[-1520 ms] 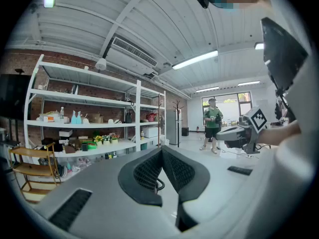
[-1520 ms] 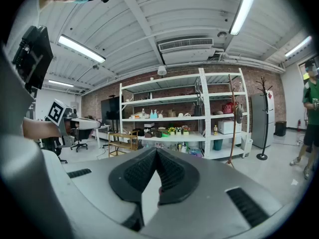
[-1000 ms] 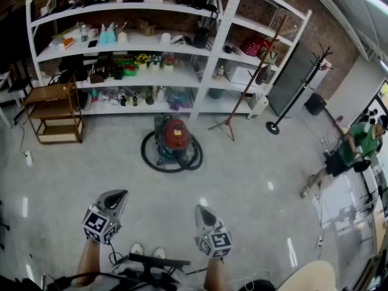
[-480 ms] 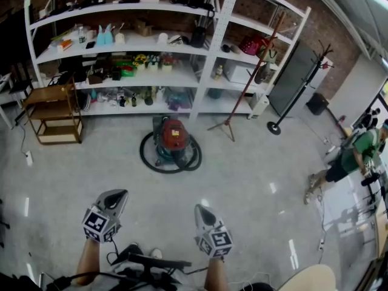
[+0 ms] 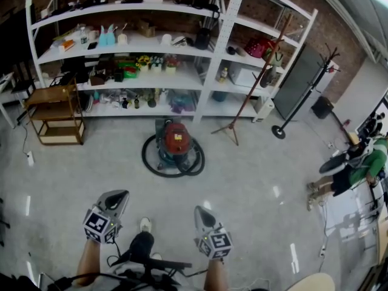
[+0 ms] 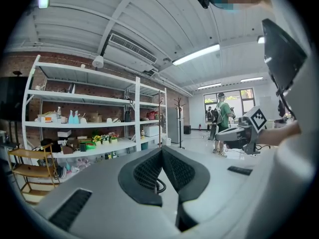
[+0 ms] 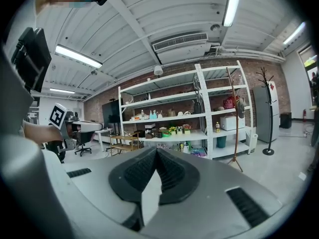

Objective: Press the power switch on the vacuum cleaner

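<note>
Red-lidded drum vacuum cleaner (image 5: 176, 139), mid-frame: rigid, probably heavy; poke switch, likely on top. Left gripper (image 5: 119, 194), right gripper (image 5: 200, 210): fingers closed, empty.

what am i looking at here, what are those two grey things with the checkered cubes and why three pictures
There is no robot: a person wears a head camera and holds a gripper in each hand. The head view looks down on the left gripper and right gripper, each with a marker cube. The other two pictures come from cameras on those grippers, looking along their jaws; both are shut and empty. Ahead on the floor stands a red vacuum cleaner ringed by its hose, in front of shelves, untouched.
</note>
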Action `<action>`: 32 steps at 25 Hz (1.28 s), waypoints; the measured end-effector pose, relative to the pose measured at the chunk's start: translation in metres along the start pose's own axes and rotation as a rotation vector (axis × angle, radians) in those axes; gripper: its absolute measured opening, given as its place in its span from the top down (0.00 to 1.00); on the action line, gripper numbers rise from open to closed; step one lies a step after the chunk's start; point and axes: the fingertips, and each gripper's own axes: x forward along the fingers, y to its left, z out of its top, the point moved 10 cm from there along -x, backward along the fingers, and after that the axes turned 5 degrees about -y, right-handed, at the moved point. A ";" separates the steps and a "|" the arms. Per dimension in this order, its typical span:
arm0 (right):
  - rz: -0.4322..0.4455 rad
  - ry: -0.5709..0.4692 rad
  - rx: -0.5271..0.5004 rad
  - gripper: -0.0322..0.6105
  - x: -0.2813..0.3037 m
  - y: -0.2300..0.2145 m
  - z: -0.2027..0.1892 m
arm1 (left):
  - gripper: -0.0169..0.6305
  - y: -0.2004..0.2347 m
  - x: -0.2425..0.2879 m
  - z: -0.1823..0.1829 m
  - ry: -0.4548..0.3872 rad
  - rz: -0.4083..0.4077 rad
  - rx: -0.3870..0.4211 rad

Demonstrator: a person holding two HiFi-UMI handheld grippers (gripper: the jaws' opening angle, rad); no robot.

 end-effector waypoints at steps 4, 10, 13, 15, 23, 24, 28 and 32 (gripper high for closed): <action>0.002 -0.001 -0.008 0.95 0.032 -0.013 0.007 | 0.96 0.026 0.026 0.000 -0.001 0.013 0.000; 0.012 -0.009 0.000 0.95 0.091 -0.030 0.018 | 0.96 0.069 0.070 0.009 0.001 0.006 -0.014; 0.009 -0.009 0.007 0.95 0.119 -0.039 0.026 | 0.96 0.091 0.094 0.013 0.010 0.001 -0.008; 0.005 -0.007 0.005 0.95 0.139 -0.044 0.032 | 0.96 0.105 0.109 0.014 0.011 -0.007 -0.015; -0.010 0.003 -0.003 0.95 0.210 -0.068 0.050 | 0.96 0.162 0.169 0.020 0.023 -0.032 -0.013; -0.015 0.006 0.000 0.95 0.218 -0.071 0.053 | 0.96 0.168 0.175 0.020 0.026 -0.035 -0.006; -0.027 0.020 0.007 0.95 0.249 -0.076 0.057 | 0.96 0.195 0.197 0.018 0.033 -0.045 0.007; -0.041 0.029 0.001 0.95 0.271 -0.079 0.057 | 0.96 0.217 0.213 0.013 0.033 -0.062 0.003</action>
